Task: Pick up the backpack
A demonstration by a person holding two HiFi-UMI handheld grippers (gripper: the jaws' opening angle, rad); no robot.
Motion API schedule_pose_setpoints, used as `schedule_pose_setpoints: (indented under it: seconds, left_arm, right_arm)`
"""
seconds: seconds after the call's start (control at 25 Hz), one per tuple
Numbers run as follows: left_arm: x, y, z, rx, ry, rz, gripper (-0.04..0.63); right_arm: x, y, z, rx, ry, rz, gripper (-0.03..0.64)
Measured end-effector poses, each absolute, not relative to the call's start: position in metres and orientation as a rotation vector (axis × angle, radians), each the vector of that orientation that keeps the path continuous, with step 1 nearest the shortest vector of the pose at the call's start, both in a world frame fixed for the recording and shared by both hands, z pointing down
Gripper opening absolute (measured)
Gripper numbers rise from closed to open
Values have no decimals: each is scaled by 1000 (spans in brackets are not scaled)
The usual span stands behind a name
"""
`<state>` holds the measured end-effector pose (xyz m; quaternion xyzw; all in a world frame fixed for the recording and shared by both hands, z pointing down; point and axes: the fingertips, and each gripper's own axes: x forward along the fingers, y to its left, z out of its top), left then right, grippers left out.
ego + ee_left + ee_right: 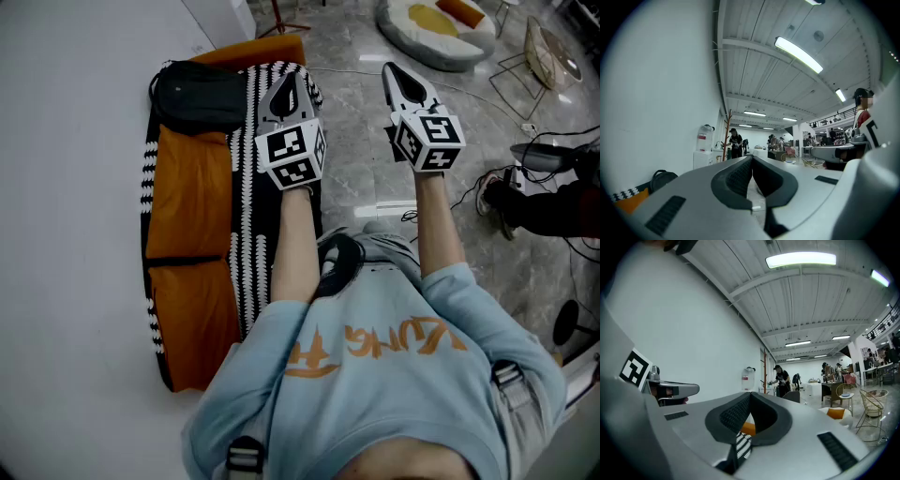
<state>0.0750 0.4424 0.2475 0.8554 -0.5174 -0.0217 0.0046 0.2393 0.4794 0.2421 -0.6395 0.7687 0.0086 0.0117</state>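
The black backpack (197, 94) lies on the far end of a sofa with orange cushions (192, 202) and a black-and-white zigzag cover, against the white wall. In the left gripper view the backpack (661, 179) shows low at the left, beside an orange cushion corner (628, 200). My left gripper (289, 82) is held level over the sofa's outer edge, to the right of the backpack and apart from it, its jaws shut on nothing. My right gripper (396, 71) hovers over the floor further right, also shut and empty. Both grippers point down the room (751, 159) (750, 395).
A round white floor cushion (436, 28) and a wire chair (548, 52) stand on the grey floor ahead. Black equipment with cables (548, 192) lies at the right. A water dispenser (704, 138), a coat stand and several people (735, 141) are far down the hall.
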Motion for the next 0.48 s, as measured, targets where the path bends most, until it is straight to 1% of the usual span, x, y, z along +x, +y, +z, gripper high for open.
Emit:
schedule_pose_setpoints:
  seconds: [0.48]
  left_arm:
    - [48,429,264,2585,-1605,-121,20]
  right_arm:
    - [249,481,244,-2078,2301,-5,-2]
